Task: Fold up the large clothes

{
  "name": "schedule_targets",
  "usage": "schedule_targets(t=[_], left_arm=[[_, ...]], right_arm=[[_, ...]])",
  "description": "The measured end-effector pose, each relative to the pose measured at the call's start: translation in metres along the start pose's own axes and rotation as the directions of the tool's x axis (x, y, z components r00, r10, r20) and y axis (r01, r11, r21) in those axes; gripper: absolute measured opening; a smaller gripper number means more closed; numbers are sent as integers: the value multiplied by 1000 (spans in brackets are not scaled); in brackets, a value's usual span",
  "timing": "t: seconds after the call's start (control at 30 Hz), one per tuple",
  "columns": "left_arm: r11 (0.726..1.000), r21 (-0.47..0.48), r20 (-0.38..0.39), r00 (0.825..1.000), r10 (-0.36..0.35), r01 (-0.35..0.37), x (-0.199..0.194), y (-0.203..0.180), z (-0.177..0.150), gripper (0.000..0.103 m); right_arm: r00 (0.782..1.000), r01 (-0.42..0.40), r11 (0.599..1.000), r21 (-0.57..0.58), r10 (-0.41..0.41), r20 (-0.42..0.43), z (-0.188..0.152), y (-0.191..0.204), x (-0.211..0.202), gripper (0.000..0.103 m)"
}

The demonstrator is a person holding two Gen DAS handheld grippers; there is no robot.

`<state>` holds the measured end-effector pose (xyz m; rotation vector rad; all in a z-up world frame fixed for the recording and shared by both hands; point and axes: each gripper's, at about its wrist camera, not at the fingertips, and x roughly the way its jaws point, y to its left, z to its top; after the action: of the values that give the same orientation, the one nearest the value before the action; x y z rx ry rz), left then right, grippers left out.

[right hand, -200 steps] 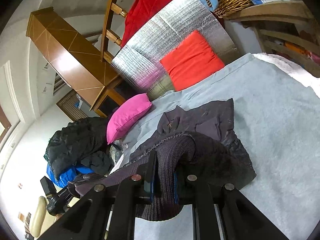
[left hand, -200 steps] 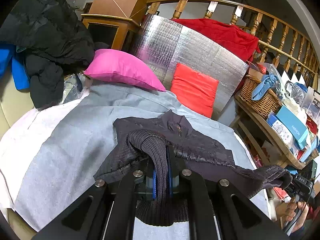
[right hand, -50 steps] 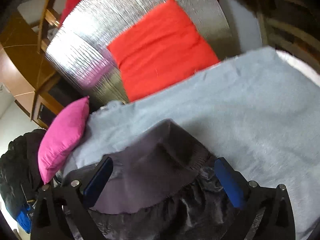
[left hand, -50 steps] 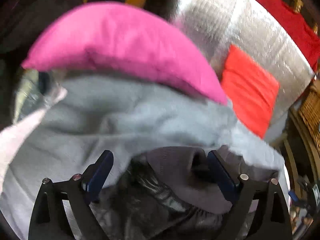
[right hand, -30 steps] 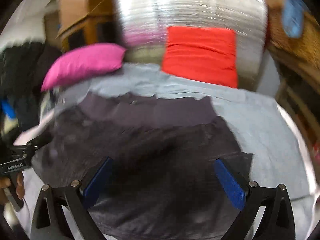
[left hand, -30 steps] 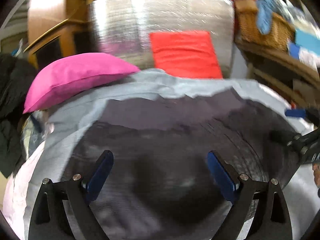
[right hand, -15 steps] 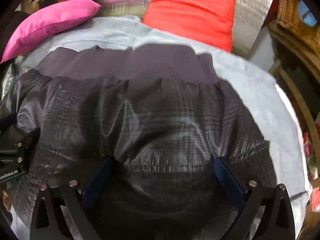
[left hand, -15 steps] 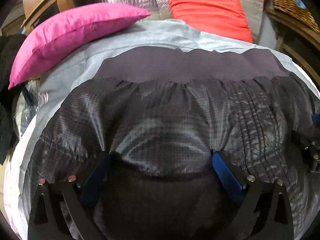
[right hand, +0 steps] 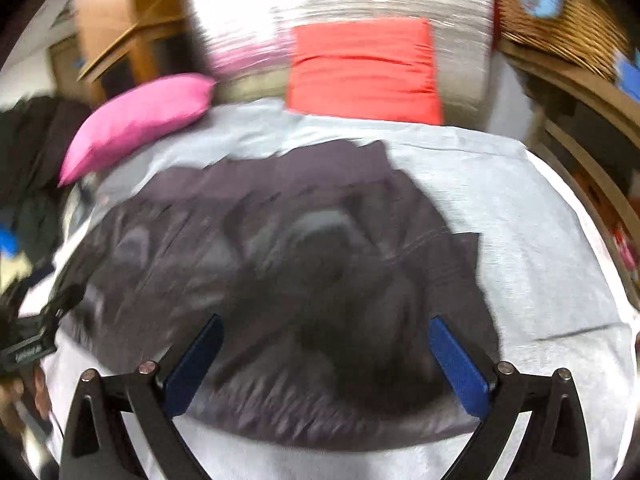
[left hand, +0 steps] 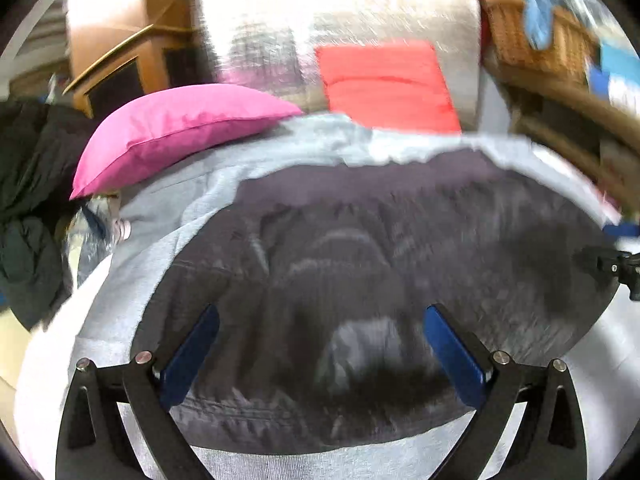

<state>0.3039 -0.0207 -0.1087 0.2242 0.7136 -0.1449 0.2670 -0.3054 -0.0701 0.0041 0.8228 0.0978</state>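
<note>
A dark quilted jacket [left hand: 360,264] lies folded on the grey bed sheet [left hand: 168,216], its plain knit band along the far edge. My left gripper [left hand: 320,312] hovers over the jacket's near part, blue pads wide apart, nothing pinched. In the right wrist view the same jacket [right hand: 280,256] spreads below my right gripper [right hand: 325,326], which is also open and empty. Each view shows the other gripper at its edge: the right gripper [left hand: 612,264] at the jacket's right side, the left gripper [right hand: 32,344] with a hand at its left side. Both views are motion-blurred.
A pink pillow [left hand: 180,128] and a red cushion [left hand: 388,84] rest at the bed's far end against a silver foil panel [left hand: 340,12]. A pile of dark clothes [left hand: 28,208] sits on the left. A wooden shelf with a wicker basket [left hand: 532,40] runs along the right.
Both grippers have drawn back from the jacket since half a second ago, so more of the bed shows. The jacket stays flat on the sheet. Both jaws remain wide open.
</note>
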Motion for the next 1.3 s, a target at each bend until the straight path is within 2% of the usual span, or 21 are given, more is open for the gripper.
schedule_targets(t=[0.07,0.1,0.13,0.2,0.27,0.33,0.4,0.47,0.53,0.6,0.7,0.8,0.87,0.93,1.0,1.03,1.07,1.1,1.13,1.17,1.3], left_arm=[[999,51,-151,989,12,-4,39,-10,-3,103],[999,38,-172,985,4,2,44,-8,-5,103],[1000,23,-169,986,6,-2,45,-5,-2,103],[1000,1,-133,991,-13,14,34,5,9,103],[999,7,-55,998,-36,36,19,23,25,103],[998,1,-5,998,-55,55,17,46,45,103],[996,-45,-21,996,-84,83,32,72,67,103],[978,-105,-49,981,-188,182,64,107,93,103],[968,-116,-100,967,-233,221,96,127,111,103],[975,-94,-139,967,-212,200,120,136,122,102],[969,-81,-180,953,-243,232,141,133,125,101],[978,-51,-236,950,-207,200,167,127,125,101],[982,-68,-291,937,-191,179,188,125,127,101],[980,-87,-316,928,-200,182,200,124,127,101],[976,-113,-325,921,-214,186,206,123,123,101],[975,-117,-331,918,-220,191,208,121,120,95],[971,-117,-326,915,-236,208,208,119,118,64],[971,-112,-333,912,-238,212,209,117,116,47],[982,-92,-336,924,-184,162,210,116,114,26],[987,-89,-331,930,-159,137,210,116,114,18],[985,-152,-309,943,-128,84,209,128,107,13]], right_arm=[[996,59,994,-93,-64,-57,-3,14,18,103],[988,93,989,-116,-107,-116,-6,12,37,103],[985,93,990,-101,-107,-138,-8,8,45,103],[986,95,995,-27,-97,-132,-1,-6,41,103],[997,31,999,23,-29,-72,17,-23,21,103],[999,-3,998,62,6,-37,38,-44,12,103],[998,-53,992,118,55,-9,66,-75,17,103],[996,-82,980,180,86,-13,91,-101,35,103],[985,-152,962,227,166,-42,113,-119,62,103],[980,-165,969,186,183,-81,128,-122,84,103],[971,-191,977,97,203,-130,139,-117,108,103],[967,-173,984,52,180,-180,142,-111,132,98],[966,-155,986,63,165,-198,143,-112,145,92],[966,-146,986,82,160,-201,142,-116,152,75],[962,-164,981,101,182,-203,142,-116,158,69],[961,-169,980,100,187,-205,143,-114,160,69],[959,-173,981,93,189,-210,143,-111,163,66],[958,-167,982,84,182,-222,143,-107,166,56],[961,-143,987,73,156,-230,144,-104,171,28],[965,-113,991,65,125,-232,146,-102,175,23],[983,-73,993,94,88,-163,151,-109,162,16]])
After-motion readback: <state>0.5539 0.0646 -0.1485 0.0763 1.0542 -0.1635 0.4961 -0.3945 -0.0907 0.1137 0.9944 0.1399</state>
